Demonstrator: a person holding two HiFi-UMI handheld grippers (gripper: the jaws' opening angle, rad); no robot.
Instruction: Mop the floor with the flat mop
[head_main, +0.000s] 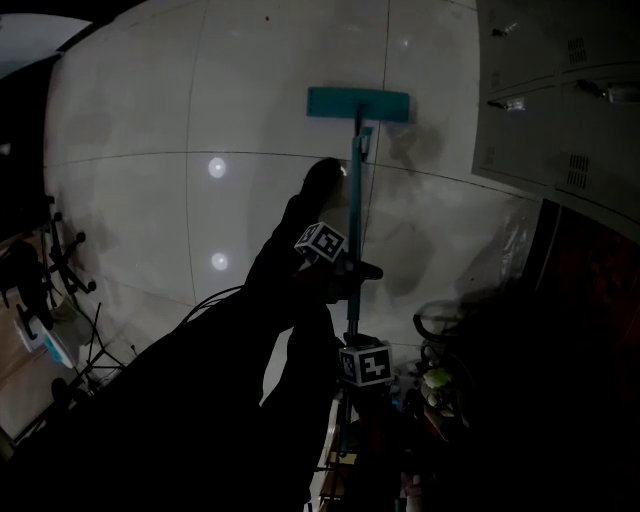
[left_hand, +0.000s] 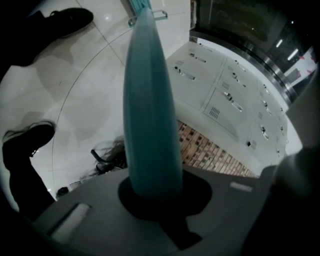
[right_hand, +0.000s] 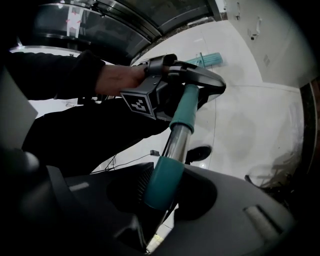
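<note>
Out on the pale tiled floor (head_main: 150, 130), ahead of me and close to the lockers (head_main: 560, 100), the mop head (head_main: 358, 104) is lying flat on the tiles, and its handle (head_main: 355, 190) is running straight back toward me. The left gripper (left_hand: 152, 190) is clamping the handle partway down, jaws shut around the teal tube. The right gripper (right_hand: 162, 192) is clamping nearer my end, jaws closed on a teal sleeve (right_hand: 165, 180) just below a bare metal stretch (right_hand: 176, 145). The two grips are sitting apart along the handle, left one ahead. Judgement: the mop is looking light, and the handle is looking stiff and long, so small wrist moves are likely swinging the head widely. The head is probably pivoting at its joint, so I am expecting it to flip if I lift. The metal stretch is looking slick, so I am favouring the teal parts for grip. I am planning light downward pressure, since squeezing harder is gaining nothing on a rigid tube.
</note>
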